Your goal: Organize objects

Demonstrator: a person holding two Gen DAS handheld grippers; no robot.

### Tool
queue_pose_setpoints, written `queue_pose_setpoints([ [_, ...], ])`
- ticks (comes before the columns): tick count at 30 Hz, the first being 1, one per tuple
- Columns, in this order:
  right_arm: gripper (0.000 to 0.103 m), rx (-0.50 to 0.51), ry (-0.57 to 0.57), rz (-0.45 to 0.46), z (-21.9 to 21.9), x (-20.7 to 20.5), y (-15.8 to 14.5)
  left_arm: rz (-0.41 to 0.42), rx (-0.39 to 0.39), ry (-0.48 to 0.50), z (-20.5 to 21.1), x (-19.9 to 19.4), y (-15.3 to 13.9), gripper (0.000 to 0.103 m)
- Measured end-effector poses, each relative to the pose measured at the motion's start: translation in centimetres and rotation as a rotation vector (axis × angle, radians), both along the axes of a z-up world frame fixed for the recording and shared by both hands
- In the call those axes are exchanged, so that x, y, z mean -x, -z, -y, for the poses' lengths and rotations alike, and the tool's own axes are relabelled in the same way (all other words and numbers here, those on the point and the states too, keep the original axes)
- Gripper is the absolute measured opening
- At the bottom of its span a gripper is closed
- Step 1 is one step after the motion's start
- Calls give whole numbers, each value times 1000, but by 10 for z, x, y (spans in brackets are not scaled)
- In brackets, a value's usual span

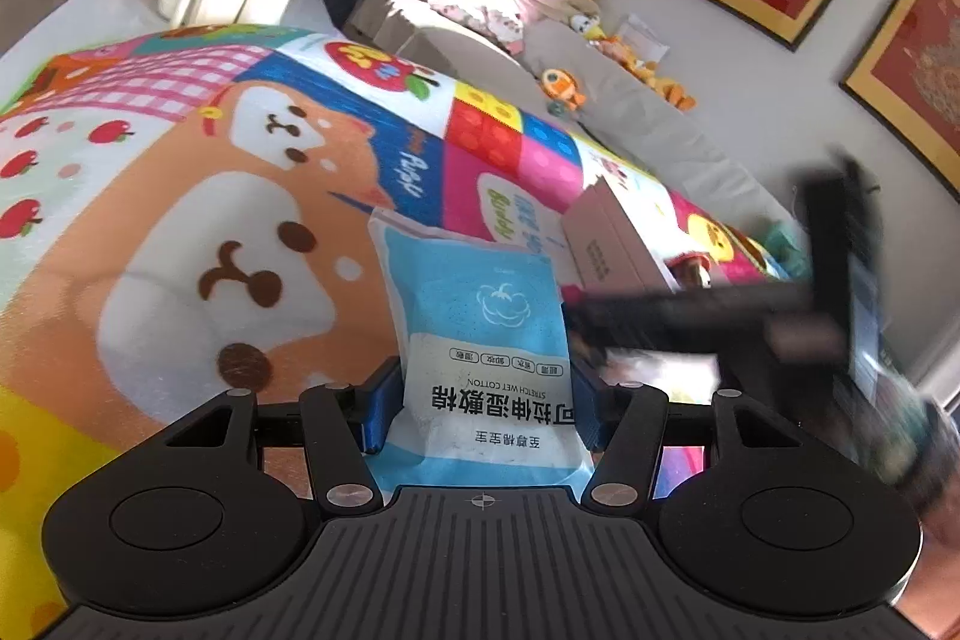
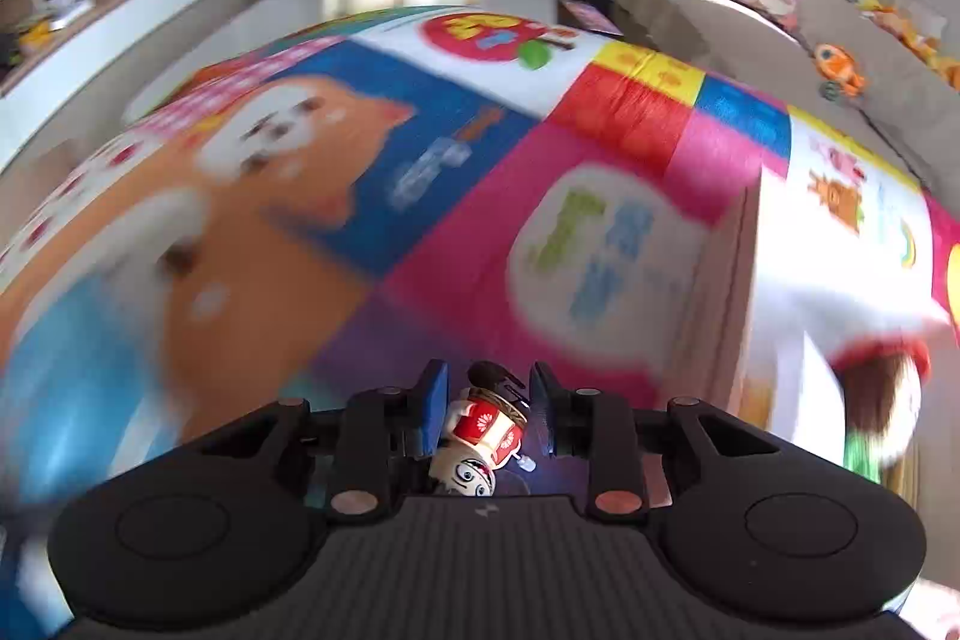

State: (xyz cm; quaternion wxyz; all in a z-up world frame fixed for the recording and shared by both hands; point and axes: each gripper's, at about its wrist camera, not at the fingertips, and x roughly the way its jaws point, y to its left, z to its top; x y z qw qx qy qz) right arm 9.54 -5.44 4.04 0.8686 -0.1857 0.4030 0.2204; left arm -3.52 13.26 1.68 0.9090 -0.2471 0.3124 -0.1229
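Clearly blue-white cotton pack [image 1: 480, 340] (upside-down print), tool-clamped

light: bright daylight | right wrist: heavy motion blur | edges: fisheye-bent | source: perhaps a window

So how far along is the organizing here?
Nothing visibly put away yet. In hand: the left gripper grips a blue cotton-pad pack; the right gripper has a small figurine between its jaws. Left: both into the cardboard box, presumably.
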Motion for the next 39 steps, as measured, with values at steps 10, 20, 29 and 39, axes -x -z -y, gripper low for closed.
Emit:
queue_pose_setpoints([
  [10, 70, -82, 75, 153, 109, 112, -7, 28, -129, 80, 43, 7, -13, 61],
  [20, 77, -228, 226, 126, 172, 127, -3, 87, -272, 160, 84, 27, -26, 61],
  [29, 77, -236, 179, 178, 154, 130, -8, 78, -321, 114, 76, 36, -31, 61],
  [39, 42, -275, 243, 255, 98, 45, -43, 82, -274, 139, 77, 33, -28, 61],
])
